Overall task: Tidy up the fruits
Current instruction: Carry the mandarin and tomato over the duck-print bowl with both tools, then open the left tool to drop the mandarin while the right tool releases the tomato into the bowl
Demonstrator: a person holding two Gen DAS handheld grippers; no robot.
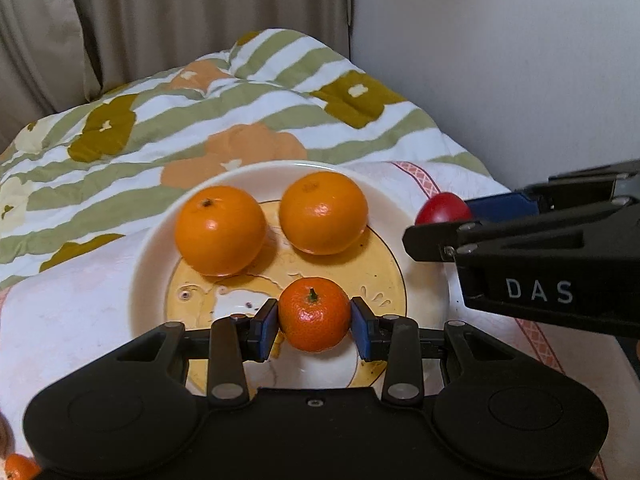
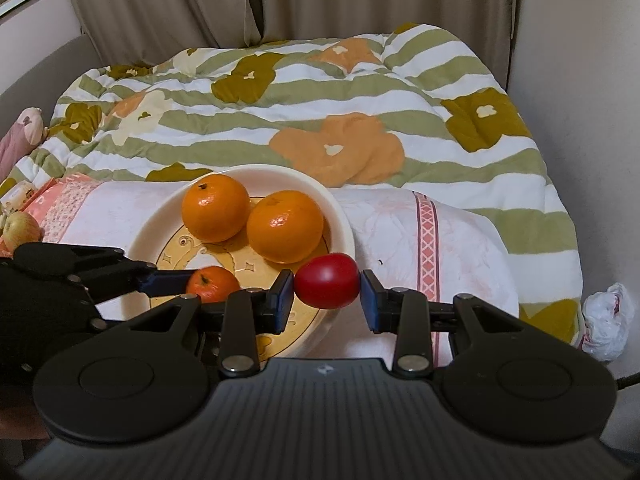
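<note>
A cream plate (image 1: 140, 240) with a yellow centre lies on a white cloth and holds two large oranges (image 1: 220, 230) (image 1: 323, 213). My left gripper (image 1: 314, 322) is shut on a small mandarin (image 1: 314, 314) over the plate's near part. My right gripper (image 2: 327, 295) is shut on a red tomato (image 2: 327, 280) just above the plate's right rim (image 2: 344, 220). In the right wrist view the oranges (image 2: 215, 207) (image 2: 285, 226) and mandarin (image 2: 208, 283) show too. The tomato (image 1: 442, 208) shows at the right in the left wrist view.
A flowered quilt (image 2: 340, 112) covers the bed behind the plate. A yellowish apple (image 2: 20, 230) lies at the far left, another mandarin (image 1: 18, 466) at the bottom left corner. A white plastic bag (image 2: 608, 320) sits at the right. Curtains and a wall stand behind.
</note>
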